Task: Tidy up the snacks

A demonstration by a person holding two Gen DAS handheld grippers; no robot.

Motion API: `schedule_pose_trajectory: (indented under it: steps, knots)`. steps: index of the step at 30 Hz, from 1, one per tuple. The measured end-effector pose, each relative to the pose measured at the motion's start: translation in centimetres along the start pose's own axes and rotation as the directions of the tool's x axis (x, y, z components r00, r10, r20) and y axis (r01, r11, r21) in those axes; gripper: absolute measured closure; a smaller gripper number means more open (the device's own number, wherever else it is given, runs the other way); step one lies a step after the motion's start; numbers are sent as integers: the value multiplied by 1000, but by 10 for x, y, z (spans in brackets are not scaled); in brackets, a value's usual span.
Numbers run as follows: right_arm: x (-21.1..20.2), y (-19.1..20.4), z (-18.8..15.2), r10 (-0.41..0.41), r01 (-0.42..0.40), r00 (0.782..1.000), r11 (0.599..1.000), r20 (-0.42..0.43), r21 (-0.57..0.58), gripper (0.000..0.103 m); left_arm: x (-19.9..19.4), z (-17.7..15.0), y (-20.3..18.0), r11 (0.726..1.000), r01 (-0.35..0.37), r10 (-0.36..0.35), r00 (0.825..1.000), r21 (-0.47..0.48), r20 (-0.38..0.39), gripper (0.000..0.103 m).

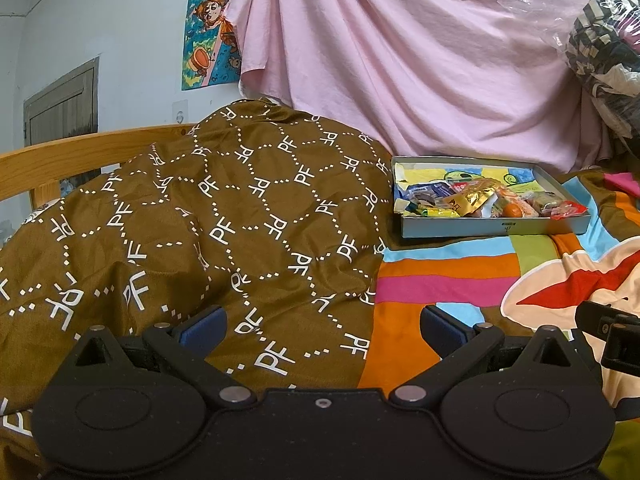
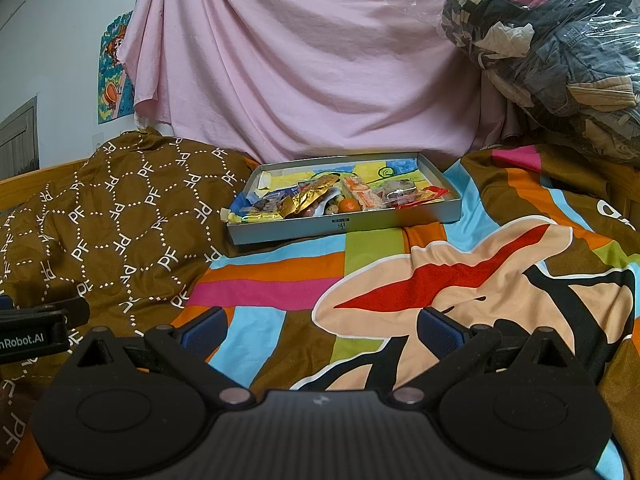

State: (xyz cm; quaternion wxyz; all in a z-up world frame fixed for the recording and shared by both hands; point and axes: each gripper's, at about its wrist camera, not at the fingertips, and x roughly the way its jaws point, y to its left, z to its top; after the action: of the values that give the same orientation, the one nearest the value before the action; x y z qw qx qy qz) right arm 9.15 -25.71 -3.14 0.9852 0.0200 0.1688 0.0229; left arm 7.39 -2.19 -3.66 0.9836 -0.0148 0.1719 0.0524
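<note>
A shallow grey box (image 1: 496, 229) (image 2: 344, 227) lies on the bed, far ahead of both grippers. It holds several wrapped snacks: a gold packet (image 1: 474, 196) (image 2: 310, 194), an orange packet (image 2: 362, 192), a small orange fruit (image 1: 513, 210) (image 2: 349, 205) and red wrappers (image 2: 424, 196). My left gripper (image 1: 322, 330) is open and empty, low over the brown blanket. My right gripper (image 2: 322, 330) is open and empty over the colourful bedsheet. Part of the right gripper (image 1: 612, 332) shows at the right edge of the left wrist view.
A brown patterned blanket (image 1: 208, 220) (image 2: 120, 208) is heaped on the left. A pink sheet (image 2: 304, 60) hangs behind the box. A plastic bag of clothes (image 2: 560, 52) sits at the right. A wooden bed rail (image 1: 60, 156) runs along the left.
</note>
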Motion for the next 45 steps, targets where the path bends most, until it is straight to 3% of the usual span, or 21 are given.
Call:
schedule_pose_trajectory:
  steps: [36, 45]
  knots:
    - [0, 0, 0, 0, 0, 1000, 1000, -1, -1, 0, 0, 1, 0, 1000, 1, -1, 1000, -1, -3, 1]
    - [0, 0, 1, 0, 0, 1000, 1000, -2, -1, 0, 0, -1, 4, 998, 8, -11, 999, -64, -48, 1]
